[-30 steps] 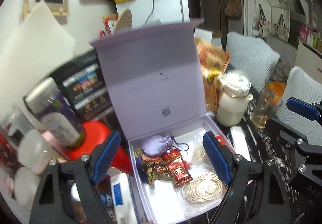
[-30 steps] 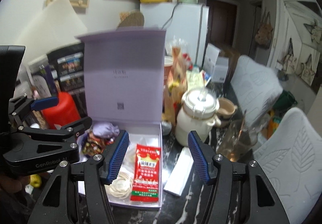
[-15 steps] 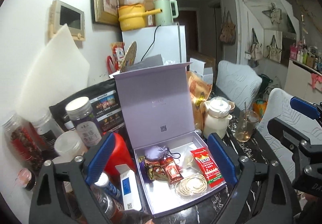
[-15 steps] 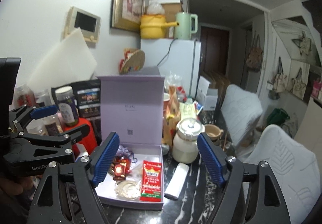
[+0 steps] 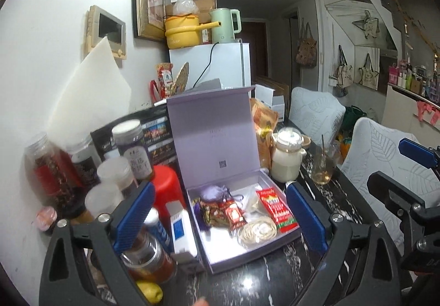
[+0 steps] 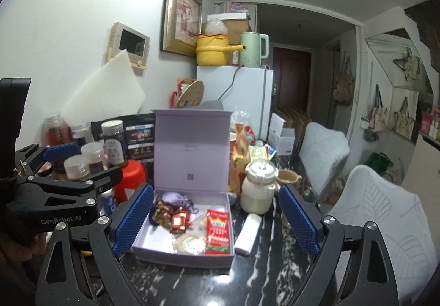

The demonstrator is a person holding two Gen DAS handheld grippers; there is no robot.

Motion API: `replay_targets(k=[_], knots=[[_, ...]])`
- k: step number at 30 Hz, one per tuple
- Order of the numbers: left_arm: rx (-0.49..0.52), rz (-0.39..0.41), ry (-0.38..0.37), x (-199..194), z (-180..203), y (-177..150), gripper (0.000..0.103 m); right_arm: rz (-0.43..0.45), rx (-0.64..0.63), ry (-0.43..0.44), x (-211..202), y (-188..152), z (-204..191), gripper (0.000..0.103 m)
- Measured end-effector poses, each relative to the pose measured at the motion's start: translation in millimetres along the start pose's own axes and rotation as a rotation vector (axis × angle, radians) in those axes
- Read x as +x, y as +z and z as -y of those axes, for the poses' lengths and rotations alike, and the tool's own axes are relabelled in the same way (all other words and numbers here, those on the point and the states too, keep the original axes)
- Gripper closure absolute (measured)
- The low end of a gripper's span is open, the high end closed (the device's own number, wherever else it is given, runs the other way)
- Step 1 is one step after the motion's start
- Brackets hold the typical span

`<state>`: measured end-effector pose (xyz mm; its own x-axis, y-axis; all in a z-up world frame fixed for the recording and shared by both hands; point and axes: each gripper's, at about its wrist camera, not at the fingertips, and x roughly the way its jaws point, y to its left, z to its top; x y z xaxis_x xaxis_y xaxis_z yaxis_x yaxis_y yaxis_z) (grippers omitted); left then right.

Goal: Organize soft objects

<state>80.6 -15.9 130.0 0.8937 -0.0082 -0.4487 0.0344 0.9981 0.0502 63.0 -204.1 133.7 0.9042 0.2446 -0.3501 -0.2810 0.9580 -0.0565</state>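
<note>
An open lilac gift box (image 5: 236, 257) (image 6: 181, 257) stands on the dark marble table, lid upright. Inside lie a lilac drawstring pouch (image 5: 212, 192) (image 6: 173, 199), gold and red snack packets (image 5: 220, 213) (image 6: 171, 218), a long red sachet (image 5: 276, 209) (image 6: 217, 231) and a coil of cream cord (image 5: 258, 231) (image 6: 190, 243). My left gripper (image 5: 220, 219) is open and empty, held back above the box's near side. My right gripper (image 6: 216, 220) is open and empty, also held back from the box.
Jars and bottles (image 5: 132, 149) and a red canister (image 5: 166, 190) crowd the left of the box. A cream lidded jar (image 5: 287, 157) (image 6: 258, 185), a glass (image 5: 324, 168) and a white tube (image 6: 247, 233) stand right of it. White chairs (image 6: 376, 212) are at the right.
Both grippers have pulled back and up from the box, so it looks smaller and more of the room shows. The red sachet now lies in the box. Both stay open.
</note>
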Motion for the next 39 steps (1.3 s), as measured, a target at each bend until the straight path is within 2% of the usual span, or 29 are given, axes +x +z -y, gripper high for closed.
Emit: replay_targets(k=[10, 26, 39], knots=[[0.011, -0.022, 0.015, -16, 3, -41, 0.006, -0.077, 0.049, -0.023, -7, -43, -8, 0.009], [-0.029, -0.082, -0.023, -10, 5, -84, 0.006, -0.176, 0.095, -0.048, -7, -97, -8, 0.009], [-0.019, -0.114, -0.036, -7, 12, -92, 0.006, -0.183, 0.090, -0.068, -12, -103, -9, 0.010]])
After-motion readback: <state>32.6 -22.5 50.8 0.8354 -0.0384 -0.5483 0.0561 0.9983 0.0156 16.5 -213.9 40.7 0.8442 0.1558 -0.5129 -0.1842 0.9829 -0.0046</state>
